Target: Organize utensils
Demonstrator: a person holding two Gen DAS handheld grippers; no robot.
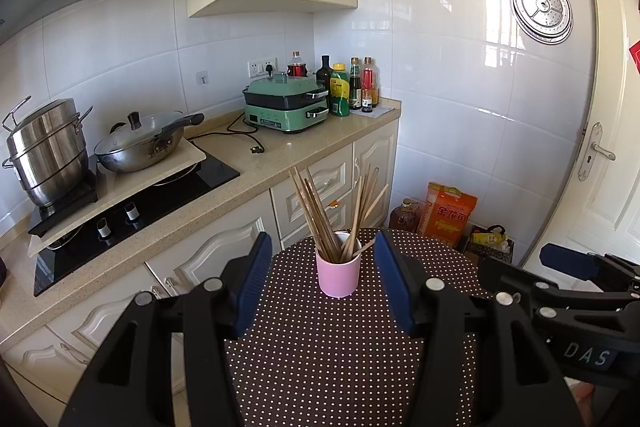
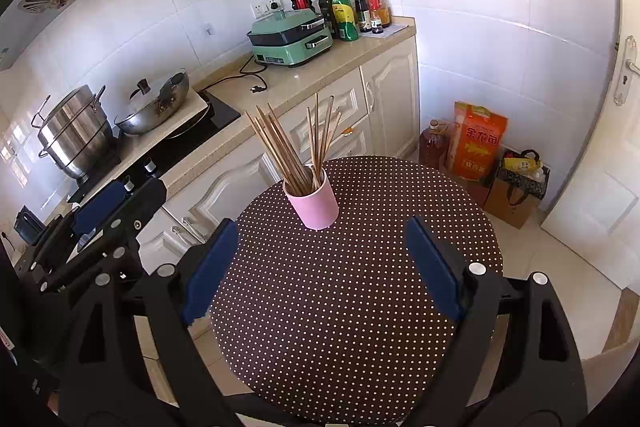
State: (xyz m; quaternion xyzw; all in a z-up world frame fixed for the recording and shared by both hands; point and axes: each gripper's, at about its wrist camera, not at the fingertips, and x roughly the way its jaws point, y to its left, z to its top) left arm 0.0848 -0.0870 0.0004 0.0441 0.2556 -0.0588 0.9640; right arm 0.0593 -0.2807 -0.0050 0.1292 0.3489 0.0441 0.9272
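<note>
Two grippers are in service, one in each of my hands. My left gripper (image 1: pixel 320 279) has its jaws spread wide over the round table (image 1: pixel 340 367) — nothing sits between the blue pads (image 1: pixel 252 279). My right gripper (image 2: pixel 320 267) is likewise spread and empty, held above the same brown, white-dotted tabletop (image 2: pixel 360 307).

The pink cup (image 1: pixel 339 275) stands upright on the far part of the table, ahead of both sets of jaws and apart from them. In the right wrist view the cup (image 2: pixel 316 205) sits near the table's far-left edge. The wooden chopsticks (image 1: pixel 320 211) stand in the cup in two loose clusters, one leaning left, the other leaning right; their tips fan out above the rim (image 2: pixel 288 143).

Beyond the table runs a counter (image 1: pixel 280 151) carrying a lidded wok (image 1: pixel 140 143), a steel steamer pot (image 1: pixel 44 155), a green electric cooker (image 1: pixel 286 105) and a row of bottles (image 1: pixel 352 87). An orange bag (image 2: pixel 476 143) stands on the floor in the corner.
</note>
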